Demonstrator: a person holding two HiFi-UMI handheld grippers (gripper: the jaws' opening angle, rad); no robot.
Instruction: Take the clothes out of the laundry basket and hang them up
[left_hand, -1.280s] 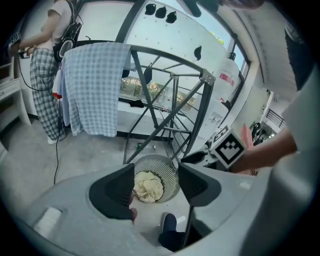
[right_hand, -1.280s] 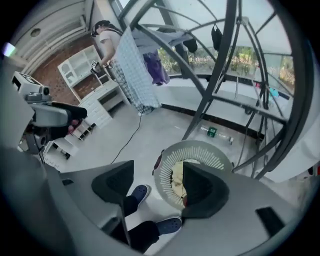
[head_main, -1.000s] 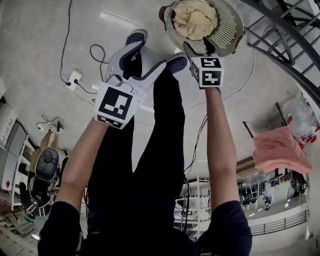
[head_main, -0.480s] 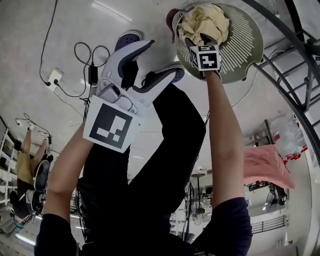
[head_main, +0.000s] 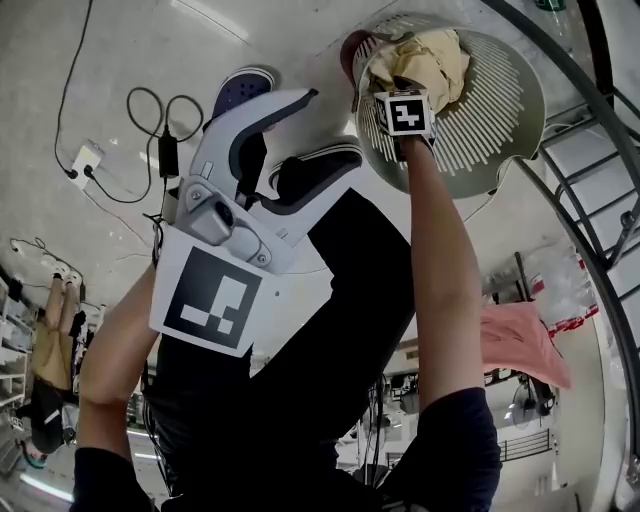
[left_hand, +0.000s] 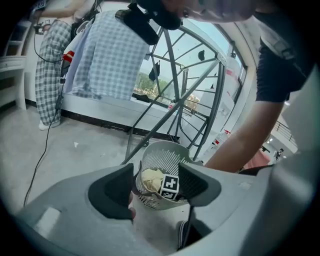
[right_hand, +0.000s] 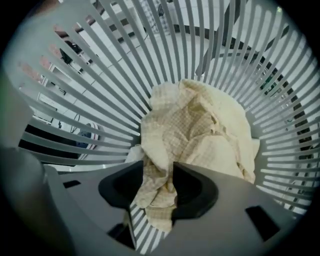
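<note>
A cream checked cloth (right_hand: 200, 135) was found crumpled at the bottom of the slatted basket (right_hand: 250, 60). The right gripper (right_hand: 159, 175) was reached into the basket. Its jaws were closing, and a fold of the cloth was caught between them, touching both pads. The left gripper (left_hand: 156, 175) was held outside the basket, above the floor (head_main: 120, 50), with its jaws wide apart and nothing between them. The basket was stood on the floor beside a dark metal rack (left_hand: 170, 90). Checked garments (left_hand: 107, 55) were seen hung beyond the rack. A pink cloth (head_main: 520, 340) was noted well apart from the basket.
</note>
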